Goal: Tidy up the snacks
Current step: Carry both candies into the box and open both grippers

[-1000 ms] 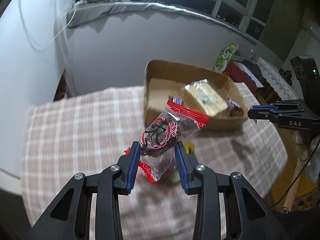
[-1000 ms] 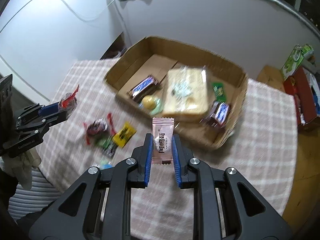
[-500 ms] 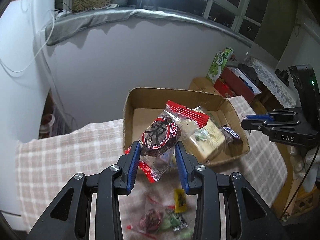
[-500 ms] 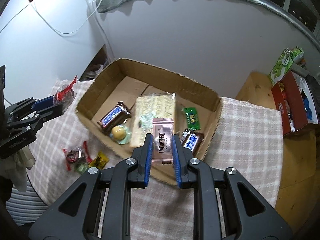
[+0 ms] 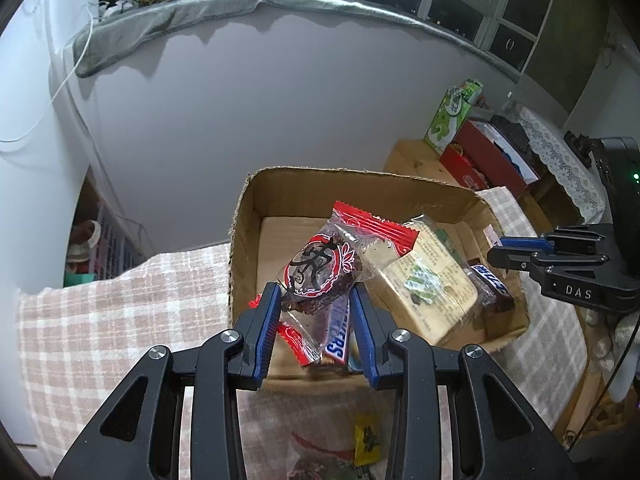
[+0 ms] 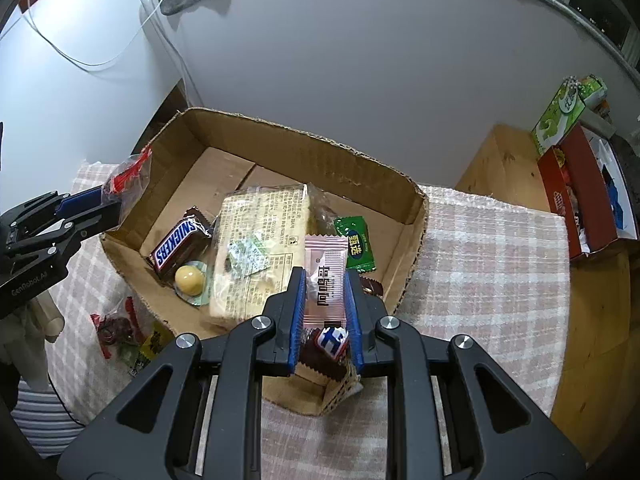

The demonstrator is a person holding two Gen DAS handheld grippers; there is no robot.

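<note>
Each gripper (image 5: pixel 314 308) (image 6: pixel 325 296) is black with blue ribbed pads and silver screws.

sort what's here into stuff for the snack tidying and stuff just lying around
For the job:
cardboard box
red date packet in the left gripper
pink sachet in the right gripper
loose sweets on the tablecloth

Lying about:
green carton
red box

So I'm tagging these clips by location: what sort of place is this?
Most likely a room in someone's home. A checked tablecloth covers the table holding a cardboard box of snacks, a grey cloth lies along the window ledge, and household cartons crowd a side surface.
</note>
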